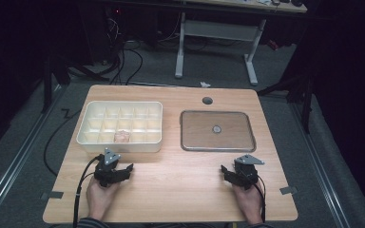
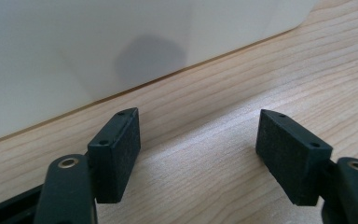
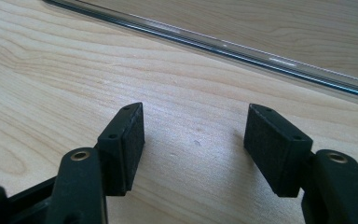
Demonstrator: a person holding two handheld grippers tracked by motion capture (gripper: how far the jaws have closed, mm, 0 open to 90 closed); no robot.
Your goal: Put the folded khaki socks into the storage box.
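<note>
On the light wooden table (image 1: 171, 190) the left gripper (image 1: 122, 168) rests near the person's edge, held by the left hand (image 1: 99, 195). Its jaws stand wide apart with bare wood between them; the left gripper view (image 2: 198, 140) shows nothing in the gap. Just ahead of this claw sits the white plastic divided tray (image 1: 120, 143), its near wall filling the upper part of the left gripper view (image 2: 98, 51). A small pale pinkish object (image 1: 122, 137) lies in one of the tray's front-row compartments, just beyond the claw's tips and behind the wall; what it is cannot be told.

The right gripper (image 1: 225, 171), held by the right hand (image 1: 248, 199), also lies on the table with its jaws spread and empty, as the right gripper view (image 3: 193, 135) shows. Ahead of it, near but not touching, lies the flat rectangular metal-rimmed tray (image 1: 217, 147); its near rim runs as a dark shiny strip across the top of the right gripper view (image 3: 223, 46). A small round grey object (image 1: 216, 128) sits at that tray's centre, well beyond the right claw.
</note>
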